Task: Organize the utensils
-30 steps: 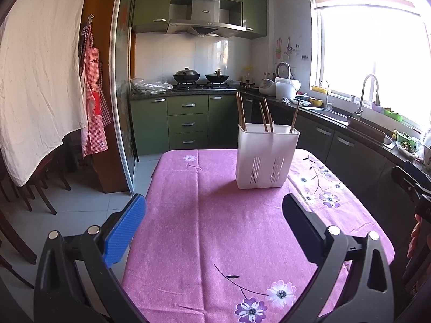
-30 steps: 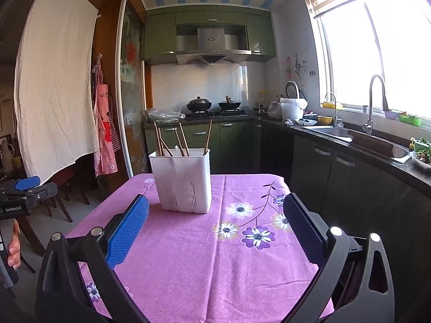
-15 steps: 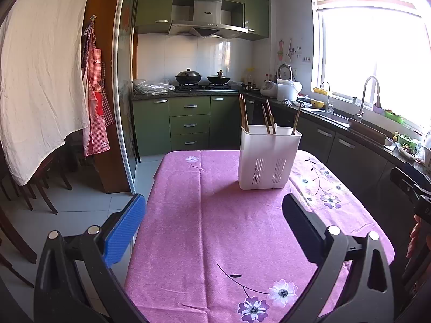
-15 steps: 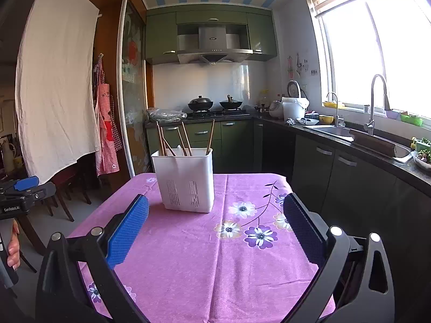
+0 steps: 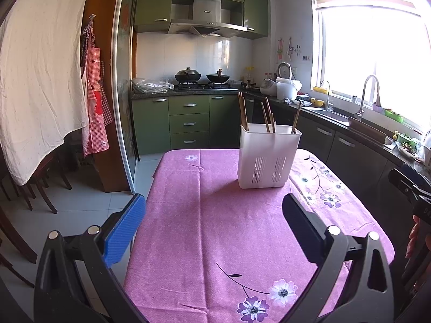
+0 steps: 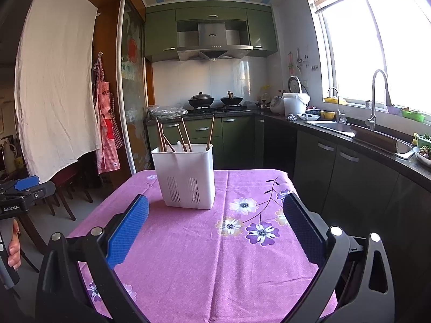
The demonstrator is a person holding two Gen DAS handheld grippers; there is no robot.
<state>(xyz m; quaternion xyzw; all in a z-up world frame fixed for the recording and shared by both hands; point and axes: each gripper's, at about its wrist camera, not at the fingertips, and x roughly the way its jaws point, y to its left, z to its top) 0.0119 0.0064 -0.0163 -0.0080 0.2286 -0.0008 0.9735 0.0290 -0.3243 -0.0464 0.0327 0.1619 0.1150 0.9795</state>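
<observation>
A white slotted utensil holder (image 5: 268,156) stands upright on the purple flowered tablecloth (image 5: 215,231), toward the far side. Several brown chopsticks (image 5: 242,110) lean inside it. It also shows in the right wrist view (image 6: 187,175), with chopsticks (image 6: 186,134) and a white spoon tip at its rim. My left gripper (image 5: 212,210) is open and empty, held above the table's near end, well short of the holder. My right gripper (image 6: 215,210) is open and empty, near the table's front right. The other gripper's body shows at each view's edge.
Green kitchen cabinets (image 5: 188,118) with a stove and two woks stand behind the table. A dark counter with sink and faucet (image 6: 377,99) runs along the right. A white cloth (image 5: 40,80), a red apron and wooden chairs are at the left.
Both views have shifted slightly; the holder sits a little further right in each frame and a little lower in the right wrist view. Both grippers stay open and empty.
</observation>
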